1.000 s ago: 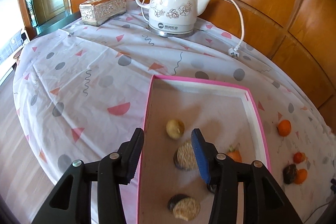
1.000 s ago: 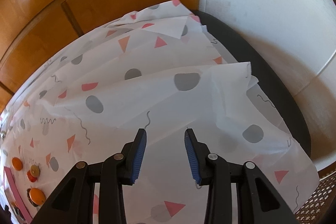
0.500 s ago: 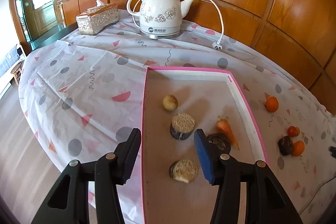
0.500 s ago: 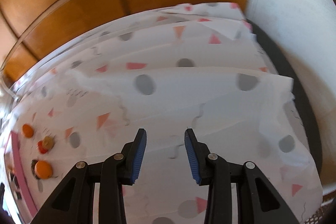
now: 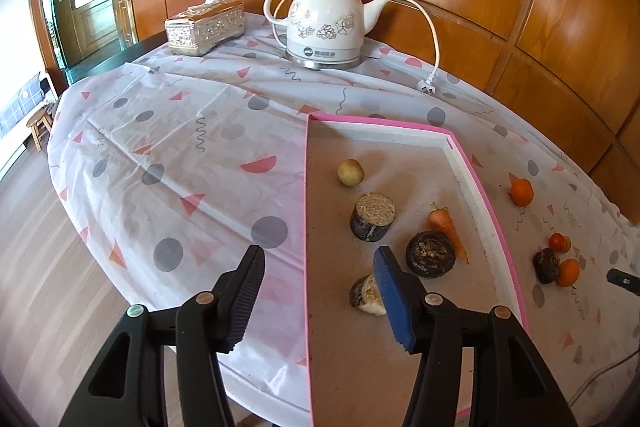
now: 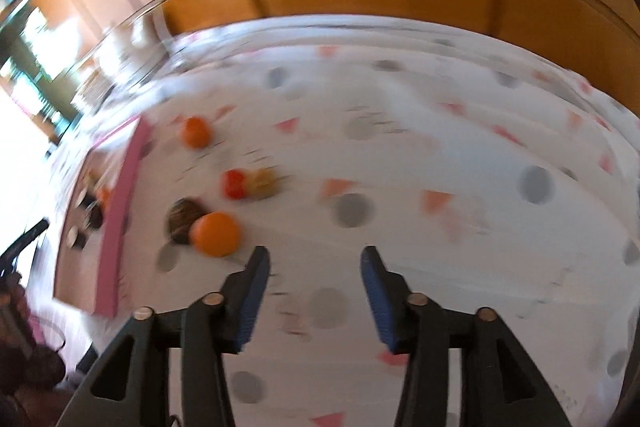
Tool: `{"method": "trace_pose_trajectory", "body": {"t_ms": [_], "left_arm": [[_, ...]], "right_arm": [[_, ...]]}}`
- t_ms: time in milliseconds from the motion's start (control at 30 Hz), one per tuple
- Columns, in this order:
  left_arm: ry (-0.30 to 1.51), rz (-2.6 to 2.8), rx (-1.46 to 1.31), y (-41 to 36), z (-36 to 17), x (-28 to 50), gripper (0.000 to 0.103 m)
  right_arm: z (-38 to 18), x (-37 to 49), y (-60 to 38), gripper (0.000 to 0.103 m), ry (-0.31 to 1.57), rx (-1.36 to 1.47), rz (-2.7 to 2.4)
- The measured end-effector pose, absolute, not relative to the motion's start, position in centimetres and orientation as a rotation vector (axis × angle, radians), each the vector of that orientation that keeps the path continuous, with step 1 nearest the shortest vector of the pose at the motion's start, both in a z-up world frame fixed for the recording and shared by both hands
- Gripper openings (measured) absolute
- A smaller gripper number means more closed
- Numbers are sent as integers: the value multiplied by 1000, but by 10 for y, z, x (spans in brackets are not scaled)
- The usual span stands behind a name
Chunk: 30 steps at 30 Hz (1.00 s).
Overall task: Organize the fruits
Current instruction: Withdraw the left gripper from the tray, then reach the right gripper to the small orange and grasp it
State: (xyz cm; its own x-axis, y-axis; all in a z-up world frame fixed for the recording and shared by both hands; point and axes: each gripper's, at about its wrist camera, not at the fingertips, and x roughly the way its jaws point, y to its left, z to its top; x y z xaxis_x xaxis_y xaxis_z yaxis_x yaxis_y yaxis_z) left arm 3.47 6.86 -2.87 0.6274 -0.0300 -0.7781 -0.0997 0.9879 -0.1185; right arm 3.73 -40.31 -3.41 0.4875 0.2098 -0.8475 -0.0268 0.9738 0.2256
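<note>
A pink-rimmed tray (image 5: 486, 195) lies on the patterned tablecloth. It holds a pale round fruit (image 5: 351, 172), a dark cylinder with a grainy top (image 5: 373, 215), a carrot (image 5: 444, 225), a dark round piece (image 5: 430, 254) and another grainy piece (image 5: 362, 293). My left gripper (image 5: 318, 259) hovers over the tray's left rim with its jaws opening and nothing between them. Right of the tray lie an orange (image 5: 521, 192), a small red fruit (image 5: 556, 242), a dark fruit (image 5: 546, 262) and a second orange (image 5: 569, 272). In the blurred right wrist view my right gripper (image 6: 315, 257) is opening, empty, just right of the orange (image 6: 216, 233).
A white floral kettle (image 5: 328, 23) with its cord and plug (image 5: 426, 85) stands at the back beside a silver tissue box (image 5: 206, 27). Wood panelling rings the table. The table edge drops to wooden floor on the left, where a stool (image 5: 38, 123) stands.
My left gripper drew back from the cylinder in the tray and its jaws widened. My right gripper swung and rolled from the bare cloth toward the loose fruits, jaws spreading.
</note>
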Motion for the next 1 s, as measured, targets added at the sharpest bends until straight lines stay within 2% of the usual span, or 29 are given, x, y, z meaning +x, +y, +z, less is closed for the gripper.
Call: {"method": "trace_pose_trajectory", "body": {"t_ms": [367,733,833,1000], "left_arm": [[883,48,-184,82,-27,24,58],[857,66,-198,92,-22,16,63],[858,68,-198,92,-22,14,63],[849,67,-192,91,-22,12,67]], "right_arm": [[-47,64,-313,53,1121,-55,269],[-67,79,-281,53,1181,-273,245],[-70,80,-281,41,1174,-293,222],[-71,72,-287,39,1163,-273,202]]}}
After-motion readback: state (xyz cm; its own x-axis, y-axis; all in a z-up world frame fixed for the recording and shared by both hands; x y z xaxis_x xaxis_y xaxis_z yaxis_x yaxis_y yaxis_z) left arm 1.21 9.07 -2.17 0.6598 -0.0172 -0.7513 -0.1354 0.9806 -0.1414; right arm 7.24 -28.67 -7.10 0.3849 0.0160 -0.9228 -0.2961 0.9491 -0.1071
